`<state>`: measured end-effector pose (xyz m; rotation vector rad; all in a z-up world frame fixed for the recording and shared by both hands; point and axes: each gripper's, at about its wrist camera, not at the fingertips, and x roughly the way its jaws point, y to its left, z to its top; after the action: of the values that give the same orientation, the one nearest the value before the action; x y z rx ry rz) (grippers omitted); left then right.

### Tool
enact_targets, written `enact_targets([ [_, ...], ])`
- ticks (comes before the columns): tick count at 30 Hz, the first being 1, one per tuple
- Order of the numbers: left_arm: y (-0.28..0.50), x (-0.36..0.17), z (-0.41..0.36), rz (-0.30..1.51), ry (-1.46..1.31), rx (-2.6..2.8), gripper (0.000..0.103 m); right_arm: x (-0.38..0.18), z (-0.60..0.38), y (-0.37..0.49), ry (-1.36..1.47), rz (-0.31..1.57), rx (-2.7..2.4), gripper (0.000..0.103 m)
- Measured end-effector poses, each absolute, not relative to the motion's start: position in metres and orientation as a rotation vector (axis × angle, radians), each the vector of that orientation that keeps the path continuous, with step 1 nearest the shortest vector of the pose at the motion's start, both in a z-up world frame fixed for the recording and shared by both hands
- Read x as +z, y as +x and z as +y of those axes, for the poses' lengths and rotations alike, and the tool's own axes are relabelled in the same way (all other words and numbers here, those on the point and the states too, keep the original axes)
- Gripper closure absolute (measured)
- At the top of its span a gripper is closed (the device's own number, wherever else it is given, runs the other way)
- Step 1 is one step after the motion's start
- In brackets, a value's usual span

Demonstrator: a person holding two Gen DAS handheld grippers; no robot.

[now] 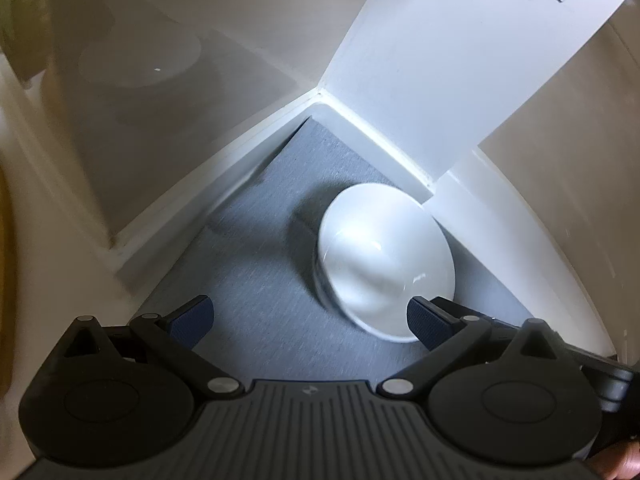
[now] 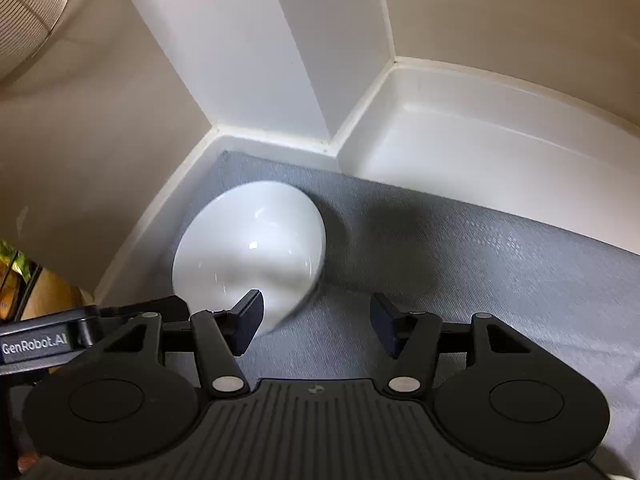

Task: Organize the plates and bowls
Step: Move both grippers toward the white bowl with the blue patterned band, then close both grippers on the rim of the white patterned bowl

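Note:
A white bowl (image 1: 384, 260) sits on a grey mat (image 1: 256, 272) in the corner of a white shelf; motion blur smears its near edge. My left gripper (image 1: 310, 312) is open wide above the mat. Its right fingertip (image 1: 424, 320) lies in front of the bowl's near rim, and nothing is between the jaws. In the right wrist view the same bowl (image 2: 248, 256) is at centre left. My right gripper (image 2: 316, 316) is open over bare mat (image 2: 480, 264), with its left fingertip (image 2: 248, 320) overlapping the bowl's near edge.
White walls and a square post (image 2: 260, 60) close in the corner behind the bowl. A raised white ledge (image 2: 460, 136) runs along the back right. The left gripper's body (image 2: 40, 344) juts in at the left. A fan grille (image 2: 28, 12) shows at top left.

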<state>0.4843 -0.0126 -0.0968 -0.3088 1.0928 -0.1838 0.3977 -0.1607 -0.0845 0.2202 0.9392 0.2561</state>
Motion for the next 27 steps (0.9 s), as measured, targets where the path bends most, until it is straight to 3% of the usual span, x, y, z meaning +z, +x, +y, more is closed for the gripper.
enact_targets([
  [27,0.525,-0.134,-0.022,1.137,-0.286,-0.047,0.000,-0.129,-0.148,0.439,0.178,0.925,0.216,0.040],
])
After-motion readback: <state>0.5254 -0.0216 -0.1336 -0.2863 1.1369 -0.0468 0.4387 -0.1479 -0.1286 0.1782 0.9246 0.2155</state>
